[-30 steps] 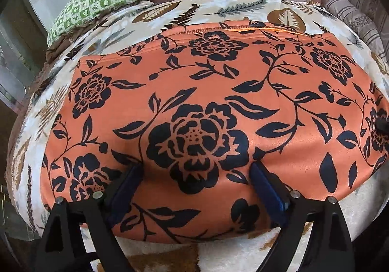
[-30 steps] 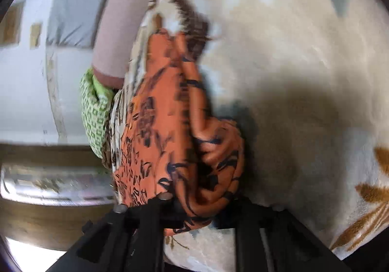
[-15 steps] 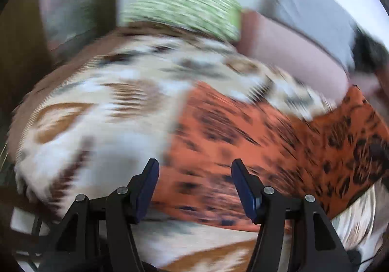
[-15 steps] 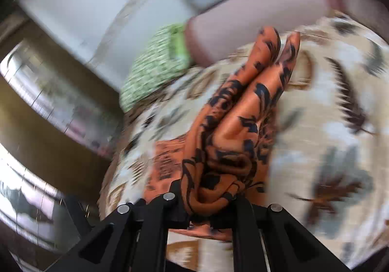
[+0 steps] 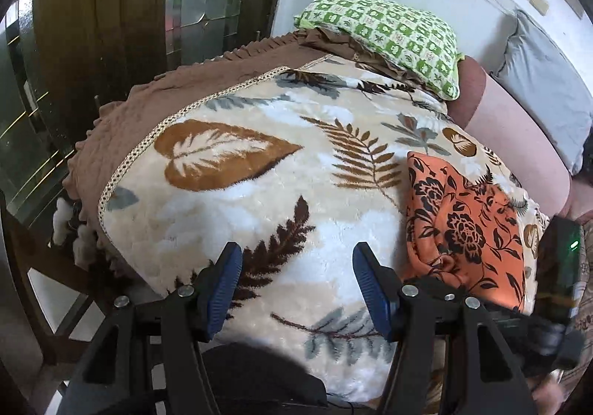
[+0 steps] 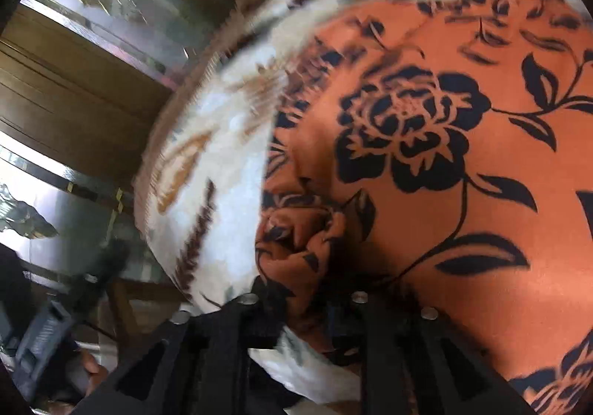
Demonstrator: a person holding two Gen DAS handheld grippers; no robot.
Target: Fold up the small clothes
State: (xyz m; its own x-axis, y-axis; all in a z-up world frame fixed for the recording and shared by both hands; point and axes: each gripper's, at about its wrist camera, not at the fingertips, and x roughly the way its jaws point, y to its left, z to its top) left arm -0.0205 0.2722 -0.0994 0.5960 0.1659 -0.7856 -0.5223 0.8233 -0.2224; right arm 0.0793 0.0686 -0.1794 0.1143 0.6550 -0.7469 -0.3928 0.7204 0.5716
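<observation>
We held the left gripper [image 5: 296,289] with its jaws apart and empty above the leaf-print blanket [image 5: 259,192]. The orange floral garment [image 5: 463,229] lay folded on that blanket, to its right. The right gripper [image 6: 315,307] had just been opening, a bunched fold of the garment still between its jaws.

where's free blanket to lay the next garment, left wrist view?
Free: the leaf-print blanket from its brown trim across to the orange floral garment, up to the green checked pillow. The open left gripper hangs over it, empty. Crowded: the right side, where the garment and right gripper sit.
</observation>
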